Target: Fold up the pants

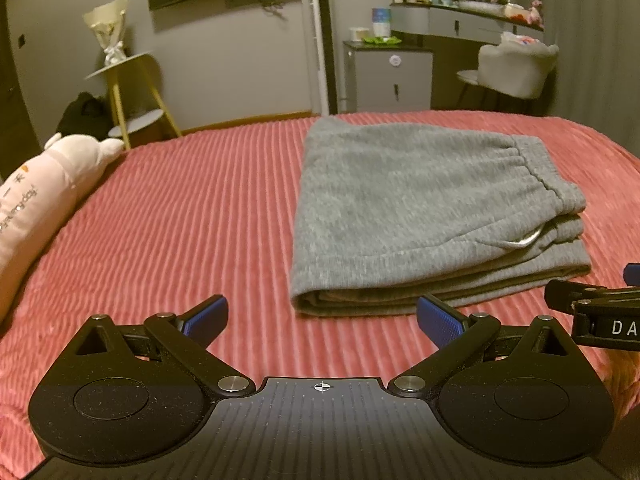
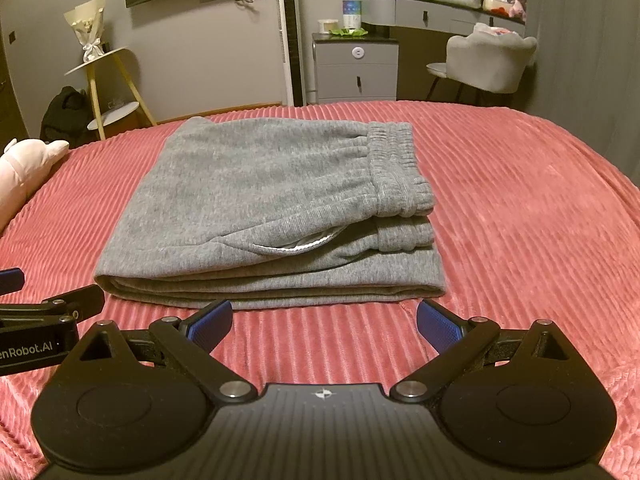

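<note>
Nearest, my left gripper and right gripper hover with jaws spread wide, empty, just short of the grey pants. Beyond them the pants lie on the pink bedspread as a stacked rectangle, waistband to the right. I judge the folding essentially complete; any finishing touch should be light: press the near edge flat without dragging layers askew.

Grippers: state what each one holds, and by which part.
Nothing is held. The left gripper and right gripper are both open over the red bedspread, short of the folded grey pants, touching none of them.
</note>
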`<state>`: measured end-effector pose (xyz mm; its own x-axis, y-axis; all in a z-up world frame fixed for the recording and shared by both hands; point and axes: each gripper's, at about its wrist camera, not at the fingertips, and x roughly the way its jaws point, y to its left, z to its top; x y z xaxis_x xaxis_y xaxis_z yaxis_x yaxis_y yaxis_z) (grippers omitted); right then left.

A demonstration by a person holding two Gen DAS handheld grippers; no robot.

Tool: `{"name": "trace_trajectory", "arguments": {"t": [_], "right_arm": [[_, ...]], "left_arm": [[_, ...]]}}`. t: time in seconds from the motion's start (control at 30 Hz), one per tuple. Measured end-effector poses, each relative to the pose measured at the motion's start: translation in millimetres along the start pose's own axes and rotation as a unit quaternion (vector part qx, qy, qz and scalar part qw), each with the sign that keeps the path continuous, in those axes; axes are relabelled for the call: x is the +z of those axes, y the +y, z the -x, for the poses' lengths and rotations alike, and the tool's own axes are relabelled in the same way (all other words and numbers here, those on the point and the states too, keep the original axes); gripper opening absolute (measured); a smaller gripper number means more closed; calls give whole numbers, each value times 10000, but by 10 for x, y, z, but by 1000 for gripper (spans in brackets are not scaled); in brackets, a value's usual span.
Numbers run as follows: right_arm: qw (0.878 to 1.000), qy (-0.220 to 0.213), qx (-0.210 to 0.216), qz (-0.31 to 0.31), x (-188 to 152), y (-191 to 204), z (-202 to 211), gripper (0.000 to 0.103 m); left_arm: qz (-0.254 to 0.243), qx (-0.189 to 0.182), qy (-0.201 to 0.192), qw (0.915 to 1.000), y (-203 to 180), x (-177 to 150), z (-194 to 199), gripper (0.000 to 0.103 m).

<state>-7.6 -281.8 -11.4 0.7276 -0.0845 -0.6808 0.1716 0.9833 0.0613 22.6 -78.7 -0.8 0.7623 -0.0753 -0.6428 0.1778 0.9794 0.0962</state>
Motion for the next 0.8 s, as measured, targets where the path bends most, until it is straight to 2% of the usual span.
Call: {"name": "trace_trajectory", "arguments": {"t": [0.8], "right_arm": [[10000, 11, -22, -10, -9, -9, -8, 99]], "left_arm": [[71, -13, 27, 10000, -7, 8, -13, 103]]}}
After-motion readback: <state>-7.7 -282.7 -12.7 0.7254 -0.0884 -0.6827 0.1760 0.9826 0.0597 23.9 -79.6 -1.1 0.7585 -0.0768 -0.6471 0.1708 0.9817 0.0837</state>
